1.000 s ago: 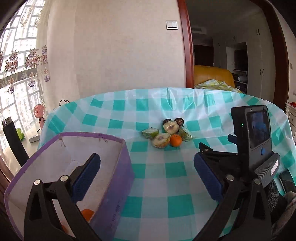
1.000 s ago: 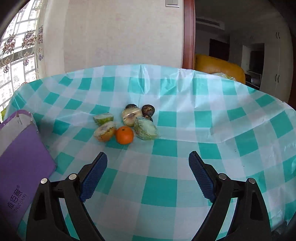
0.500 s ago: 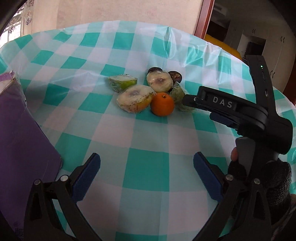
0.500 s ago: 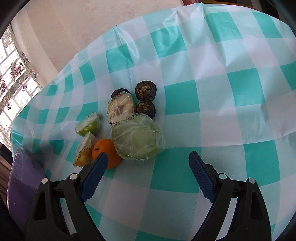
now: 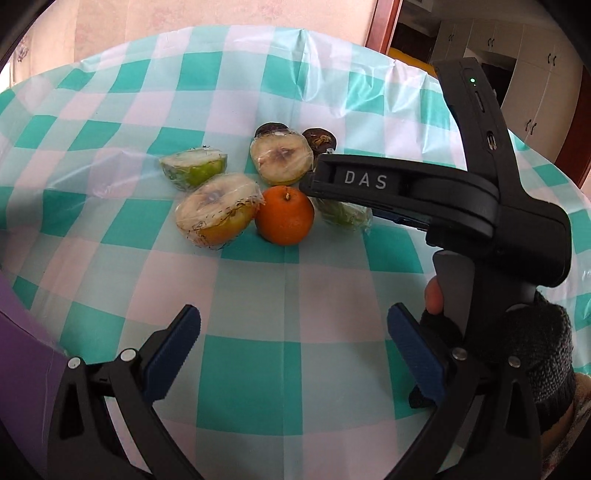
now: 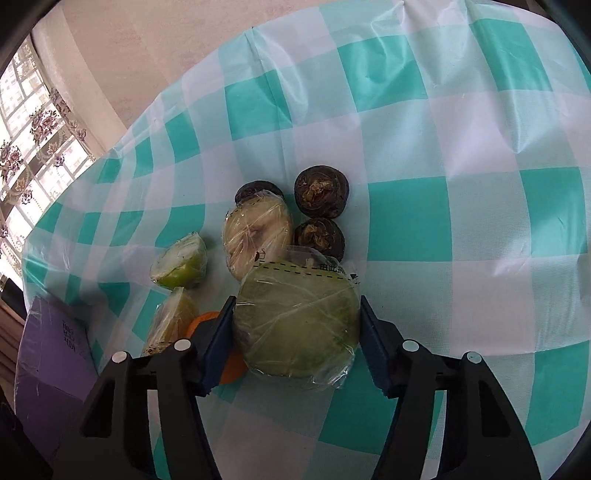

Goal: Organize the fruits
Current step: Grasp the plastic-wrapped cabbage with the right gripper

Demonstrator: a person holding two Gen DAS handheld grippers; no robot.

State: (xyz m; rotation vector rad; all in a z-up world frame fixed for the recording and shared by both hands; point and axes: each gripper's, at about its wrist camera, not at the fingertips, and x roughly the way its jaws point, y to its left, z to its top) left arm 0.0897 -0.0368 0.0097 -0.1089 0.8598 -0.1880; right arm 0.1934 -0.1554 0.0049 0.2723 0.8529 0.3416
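A cluster of fruit lies on the checked tablecloth [image 5: 295, 295]: an orange [image 5: 284, 216], several plastic-wrapped cut halves [image 5: 216, 214] and three dark round fruits [image 6: 321, 195]. My right gripper [image 6: 297, 301] has its jaws closing on the wrapped green half [image 6: 295, 328], and both blue pads touch its sides. From the left wrist view its black body [image 5: 461, 199] reaches over that fruit [image 5: 343, 216], held by a gloved hand [image 5: 535, 350]. My left gripper [image 5: 293, 314] hangs open over bare cloth, short of the orange, with nothing between its fingers.
A purple box [image 5: 22, 350] stands at the table's left edge, also at lower left in the right wrist view [image 6: 51, 354]. The table's far edge meets a pale wall [image 5: 184, 14]. A window [image 6: 33, 140] lies left and a doorway [image 5: 480, 37] right.
Both grippers came forward and tipped down toward the fruit. The right jaws, wide a moment ago, have narrowed onto the wrapped green half. The purple box slid to the left edge.
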